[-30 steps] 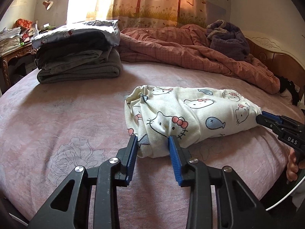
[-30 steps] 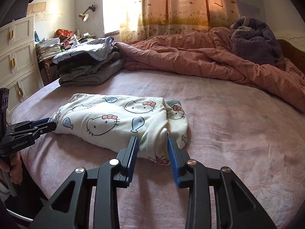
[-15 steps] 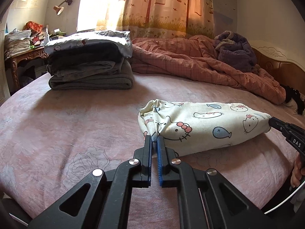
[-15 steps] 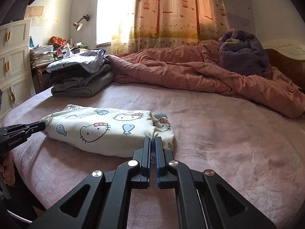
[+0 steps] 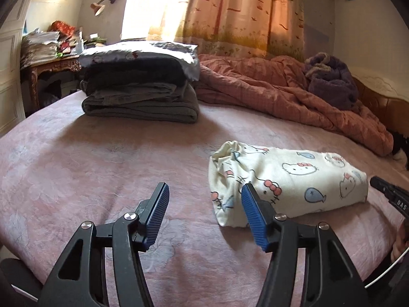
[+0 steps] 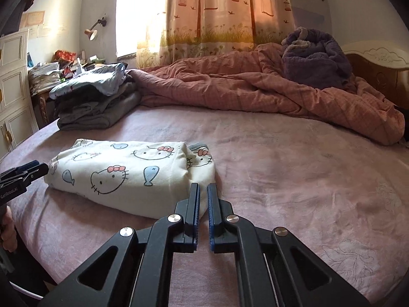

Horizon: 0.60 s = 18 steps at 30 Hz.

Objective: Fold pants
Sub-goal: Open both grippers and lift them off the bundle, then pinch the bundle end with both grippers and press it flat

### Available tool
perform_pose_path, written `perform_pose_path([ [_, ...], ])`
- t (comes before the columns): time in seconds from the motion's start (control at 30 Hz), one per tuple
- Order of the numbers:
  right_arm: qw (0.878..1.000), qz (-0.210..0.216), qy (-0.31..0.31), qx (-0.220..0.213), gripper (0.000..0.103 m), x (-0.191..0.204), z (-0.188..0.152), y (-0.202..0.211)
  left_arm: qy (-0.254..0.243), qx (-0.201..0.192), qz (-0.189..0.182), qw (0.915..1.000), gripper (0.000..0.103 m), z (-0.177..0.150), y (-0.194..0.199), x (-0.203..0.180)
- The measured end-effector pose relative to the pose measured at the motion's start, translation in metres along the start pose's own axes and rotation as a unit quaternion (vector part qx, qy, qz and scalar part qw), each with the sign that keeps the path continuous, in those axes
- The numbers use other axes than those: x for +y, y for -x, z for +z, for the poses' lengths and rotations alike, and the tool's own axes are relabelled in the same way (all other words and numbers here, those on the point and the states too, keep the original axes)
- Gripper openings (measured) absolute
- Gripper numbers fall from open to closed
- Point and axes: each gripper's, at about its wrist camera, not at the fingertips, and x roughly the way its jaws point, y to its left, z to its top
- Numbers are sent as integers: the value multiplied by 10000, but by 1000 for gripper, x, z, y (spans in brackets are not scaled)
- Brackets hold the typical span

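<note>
The cream pants with a cat and fish print (image 5: 294,179) lie folded in a compact bundle on the pink bed; they also show in the right wrist view (image 6: 122,171). My left gripper (image 5: 204,192) is wide open just in front of the bundle's left end, its right finger against the fabric edge, holding nothing. My right gripper (image 6: 202,188) is shut and empty at the bundle's right front corner. Each gripper's tip shows at the edge of the other view (image 5: 383,186) (image 6: 28,171).
A stack of folded grey and dark clothes (image 5: 140,94) sits at the back left of the bed. A rumpled pink duvet (image 6: 268,94) and a purple garment (image 6: 314,56) lie along the back. A cluttered side table (image 5: 48,51) stands at left.
My left gripper has opened wide and shifted left and back from the bundle. My right gripper stayed shut and drew back slightly. The pants lie still.
</note>
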Motion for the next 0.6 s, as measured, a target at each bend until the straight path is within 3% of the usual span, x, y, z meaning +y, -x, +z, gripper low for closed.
perform_pose_path([
  [0.1, 9996, 117, -250, 106, 4, -10, 1, -3, 378, 208, -87, 9990, 49, 1, -7, 15],
  [0.17, 9995, 144, -269, 117, 4, -11, 2, -3, 425, 380, -285, 9980, 31, -1, -10, 16],
  [0.4, 9996, 247, 49, 87, 9, 3, -1, 1, -13, 428, -801, 9959, 28, -7, -4, -9],
  [0.57, 9992, 303, 190, 197, 10, 10, -5, -3, -142, 447, -753, 9961, 29, -9, -4, -14],
  [0.6, 9989, 324, 220, 247, 16, 11, -6, -5, -197, 474, -626, 9967, 25, -10, -6, -14],
])
